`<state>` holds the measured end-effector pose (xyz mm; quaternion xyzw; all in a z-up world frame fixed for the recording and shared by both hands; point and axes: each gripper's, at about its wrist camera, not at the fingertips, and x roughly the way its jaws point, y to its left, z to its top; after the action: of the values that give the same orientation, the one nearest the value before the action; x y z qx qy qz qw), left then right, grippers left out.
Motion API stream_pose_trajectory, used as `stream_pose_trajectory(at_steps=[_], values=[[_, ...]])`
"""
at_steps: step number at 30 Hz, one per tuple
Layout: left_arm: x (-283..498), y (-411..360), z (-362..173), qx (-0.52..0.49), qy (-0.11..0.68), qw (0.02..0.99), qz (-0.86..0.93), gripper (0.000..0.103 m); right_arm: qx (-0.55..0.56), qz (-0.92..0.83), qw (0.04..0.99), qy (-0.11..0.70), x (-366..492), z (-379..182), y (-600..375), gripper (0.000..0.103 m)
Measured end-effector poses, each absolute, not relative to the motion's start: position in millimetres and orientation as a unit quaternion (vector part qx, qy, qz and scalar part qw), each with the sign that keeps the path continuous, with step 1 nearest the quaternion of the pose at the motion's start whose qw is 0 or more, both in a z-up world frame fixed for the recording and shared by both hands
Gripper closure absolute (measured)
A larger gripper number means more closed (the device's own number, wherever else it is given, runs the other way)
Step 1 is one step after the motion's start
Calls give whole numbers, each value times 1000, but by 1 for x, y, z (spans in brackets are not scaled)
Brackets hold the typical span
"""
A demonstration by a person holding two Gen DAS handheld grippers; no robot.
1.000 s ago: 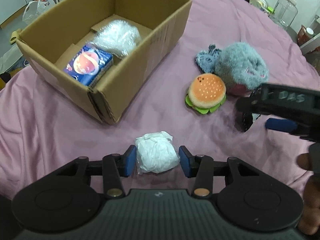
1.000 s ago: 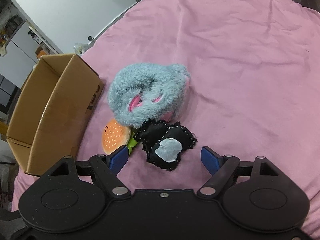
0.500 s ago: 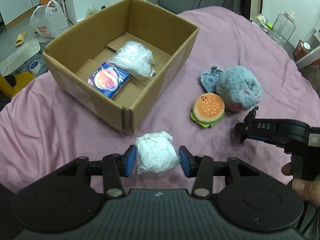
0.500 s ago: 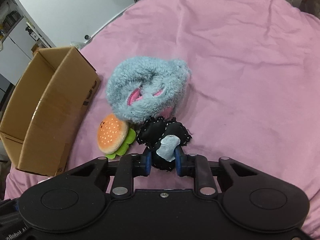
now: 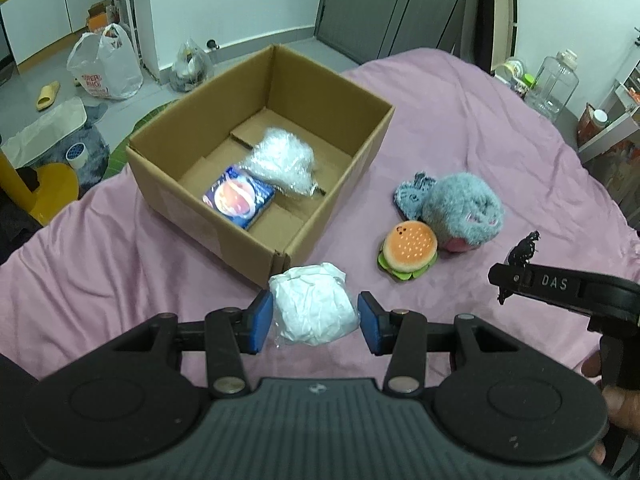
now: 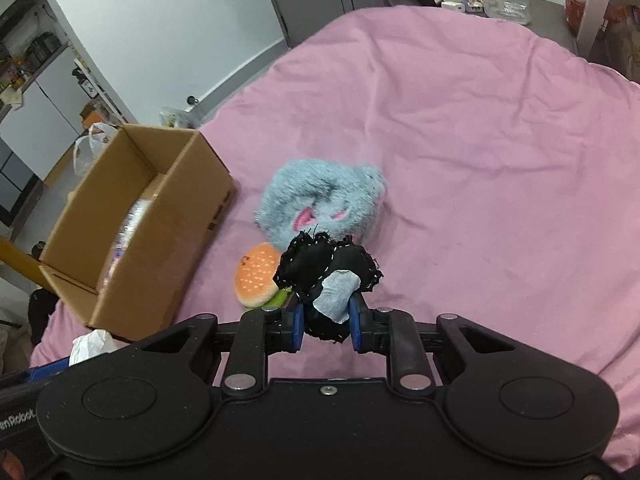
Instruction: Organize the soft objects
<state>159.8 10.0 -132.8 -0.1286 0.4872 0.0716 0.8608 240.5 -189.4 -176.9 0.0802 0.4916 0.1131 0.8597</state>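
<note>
Left gripper (image 5: 316, 316) pinches a white wad (image 5: 314, 306) of crumpled paper or plastic between its blue pads (image 5: 260, 316); wad is roundish, no clear long axis; it sits in the frame just below the near corner of the box (image 5: 280, 258), apart from the pink cover (image 5: 460, 128).

Right gripper (image 6: 326, 322) clamps a black stitched toy (image 6: 320, 264) with a grey patch; jaws have just been closing and now press on its lower end; the toy stands up out of the jaws, long axis running away from the gripper toward the grey plush, two rounded lobes at the far end; in the left view only its frayed black tip shows above that gripper's arm, right of the box.

Box is open-topped cardboard on the cover, near corner pointing at the left camera; inside lie a clear wrap bundle (image 5: 282, 162) and a blue packet (image 5: 239, 196), touching each other, packet nearer the front wall.

Right of the box, well apart from it: burger toy (image 5: 408, 250) flat on the cover, bun up; grey plush (image 5: 460, 206) touching it on the far side, curled, pink ears showing in the right view; a blue knit piece (image 5: 412, 194) against the plush on the box side.
</note>
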Motion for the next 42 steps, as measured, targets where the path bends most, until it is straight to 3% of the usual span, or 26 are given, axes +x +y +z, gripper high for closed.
stream_pose_trajectory(at_steps=[42], values=[[172, 43, -78, -113, 427, 894, 76, 58, 86, 171, 883, 428, 226, -102, -162, 81]])
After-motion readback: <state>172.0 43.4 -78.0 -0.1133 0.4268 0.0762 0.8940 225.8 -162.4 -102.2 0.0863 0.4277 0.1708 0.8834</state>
